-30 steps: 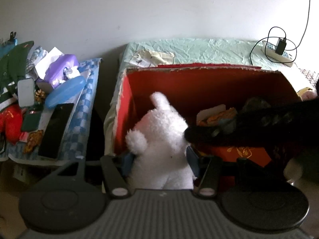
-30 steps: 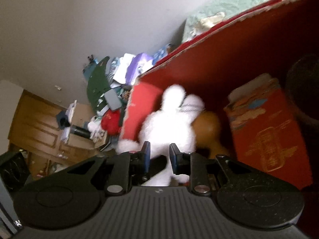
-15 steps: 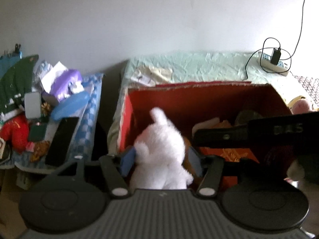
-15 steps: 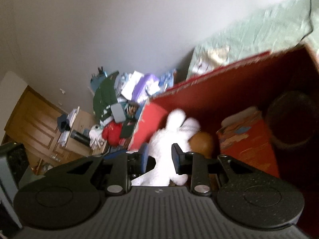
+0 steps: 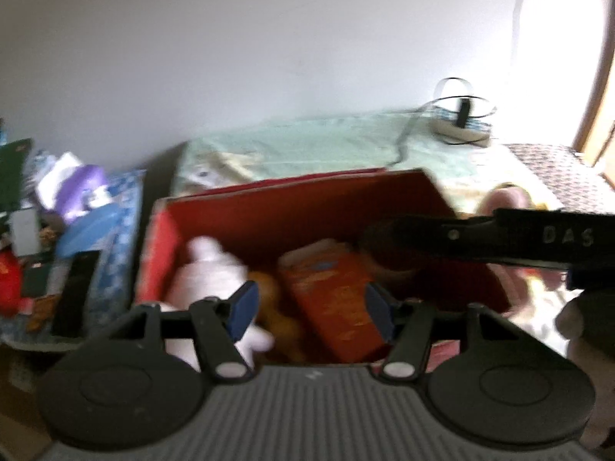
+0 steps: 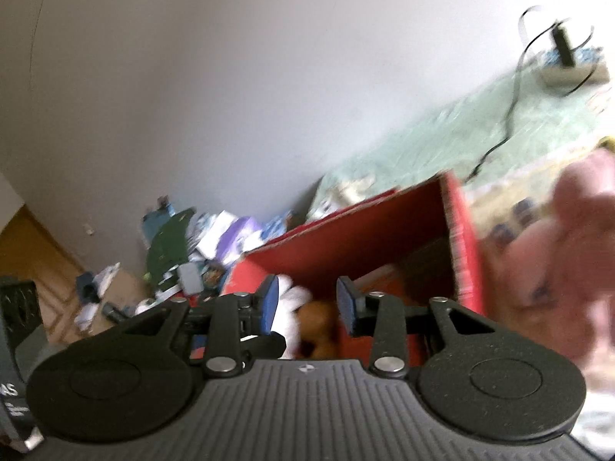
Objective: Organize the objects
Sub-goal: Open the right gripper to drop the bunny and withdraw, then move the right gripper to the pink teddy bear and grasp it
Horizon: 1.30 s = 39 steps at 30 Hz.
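A red cardboard box (image 5: 307, 207) stands open on the bed. Inside lie a white plush toy (image 5: 207, 272), an orange plush (image 5: 269, 299) and an orange-red carton (image 5: 330, 299). My left gripper (image 5: 311, 307) is open and empty above the box's near edge. My right gripper (image 6: 305, 301) is open and empty, also above the box (image 6: 365, 223), with the white plush (image 6: 292, 299) just beyond its left finger. The right gripper's black body (image 5: 499, 234) crosses the left wrist view. A pink plush (image 6: 557, 261) lies right of the box.
A light green bedsheet (image 5: 326, 142) lies behind the box, with a power strip and charger cable (image 5: 461, 126) at the back right. A cluttered side table (image 5: 77, 223) with a purple bag, blue items and a black phone stands to the left. The frames are blurred.
The left gripper has let go of the white plush, which now lies in the box, and has pulled back up. The right gripper has opened wider and also pulled back.
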Each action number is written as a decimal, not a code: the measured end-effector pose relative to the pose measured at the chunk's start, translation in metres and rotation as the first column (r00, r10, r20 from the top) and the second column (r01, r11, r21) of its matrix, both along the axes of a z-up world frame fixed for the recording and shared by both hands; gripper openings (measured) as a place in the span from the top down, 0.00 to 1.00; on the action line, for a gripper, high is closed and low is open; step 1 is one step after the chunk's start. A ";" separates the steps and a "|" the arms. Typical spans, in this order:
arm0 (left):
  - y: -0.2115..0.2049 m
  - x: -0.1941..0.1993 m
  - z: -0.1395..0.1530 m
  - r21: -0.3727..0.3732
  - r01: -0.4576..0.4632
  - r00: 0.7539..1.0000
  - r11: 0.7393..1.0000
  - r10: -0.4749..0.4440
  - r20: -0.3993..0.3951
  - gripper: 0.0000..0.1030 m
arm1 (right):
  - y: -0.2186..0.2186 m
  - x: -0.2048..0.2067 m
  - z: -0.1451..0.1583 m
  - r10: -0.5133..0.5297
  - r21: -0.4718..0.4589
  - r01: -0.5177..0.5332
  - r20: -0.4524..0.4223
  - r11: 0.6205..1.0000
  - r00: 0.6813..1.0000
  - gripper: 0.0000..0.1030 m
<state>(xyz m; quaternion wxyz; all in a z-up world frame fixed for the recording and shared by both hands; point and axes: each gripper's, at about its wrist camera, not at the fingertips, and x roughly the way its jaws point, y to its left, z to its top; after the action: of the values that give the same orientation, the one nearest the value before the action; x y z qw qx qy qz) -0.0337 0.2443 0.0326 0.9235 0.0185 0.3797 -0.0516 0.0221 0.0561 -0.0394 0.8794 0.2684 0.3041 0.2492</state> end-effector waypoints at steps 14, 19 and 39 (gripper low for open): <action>-0.123 0.018 -0.003 -0.141 0.247 0.968 0.959 -0.251 -0.011 0.45 | -0.136 -0.029 -0.001 -0.270 0.015 0.270 0.002 0.963 0.963 0.64; -0.163 0.034 -0.015 -0.173 0.274 0.957 0.946 -0.286 -0.048 0.45 | -0.171 -0.024 -0.006 -0.270 0.009 0.271 -0.031 0.963 0.962 0.63; -0.208 0.085 -0.078 -0.186 0.072 0.970 0.980 -0.112 -0.214 0.37 | -0.201 0.038 -0.044 -0.038 0.058 0.050 -0.192 0.997 0.981 0.54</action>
<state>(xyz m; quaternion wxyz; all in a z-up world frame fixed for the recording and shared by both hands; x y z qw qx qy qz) 0.0509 0.0361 -0.0451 0.8694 -0.0519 0.4740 -0.1297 0.0603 -0.1450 -0.0830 0.8427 0.3252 0.3729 0.2124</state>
